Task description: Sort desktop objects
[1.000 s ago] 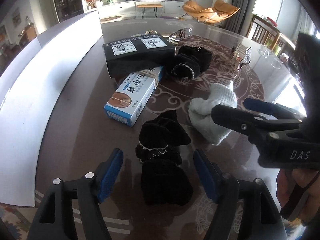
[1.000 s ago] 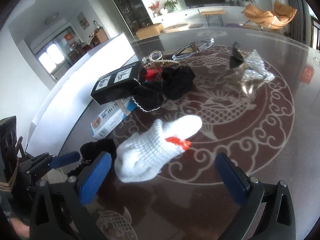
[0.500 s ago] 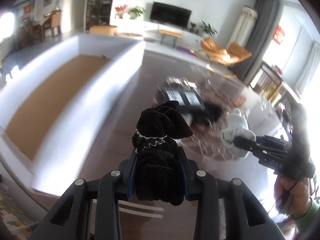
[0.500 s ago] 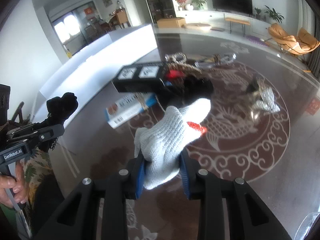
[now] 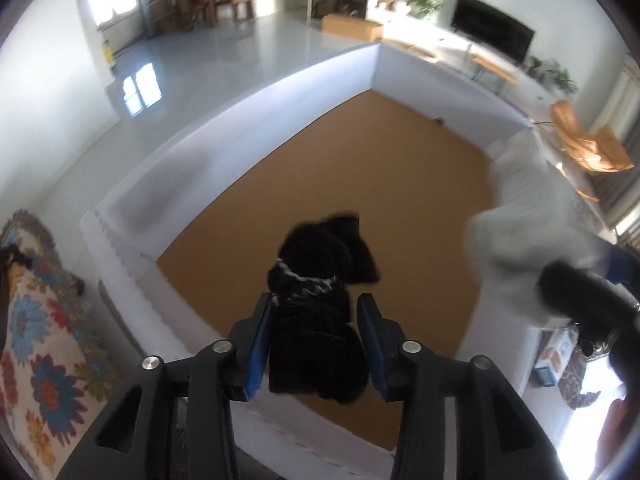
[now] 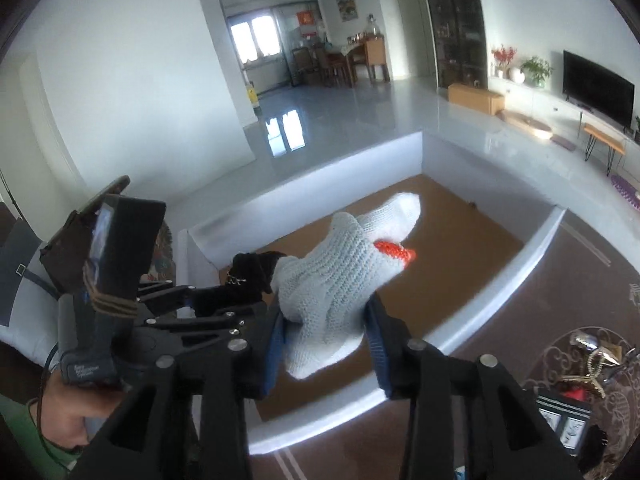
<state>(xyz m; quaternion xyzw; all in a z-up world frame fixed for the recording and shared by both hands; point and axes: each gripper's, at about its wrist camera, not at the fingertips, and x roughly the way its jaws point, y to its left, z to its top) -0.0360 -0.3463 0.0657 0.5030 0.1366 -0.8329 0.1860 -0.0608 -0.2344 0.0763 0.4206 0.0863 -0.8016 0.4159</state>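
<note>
Left hand-held gripper: clamped on a black fuzzy glove with silvery cuff trim. Right hand-held gripper: clamped on a white knit glove, orange-marked. Both are held above the white-walled, brown-floored box.

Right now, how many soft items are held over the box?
2: black velvet piece in the left tool, white knit glove in the right tool, both above the box.

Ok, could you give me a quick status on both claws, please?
Left claw shut on black cloth bundle. Right claw shut on white knit glove. Both over white box; nothing blocking.
</note>
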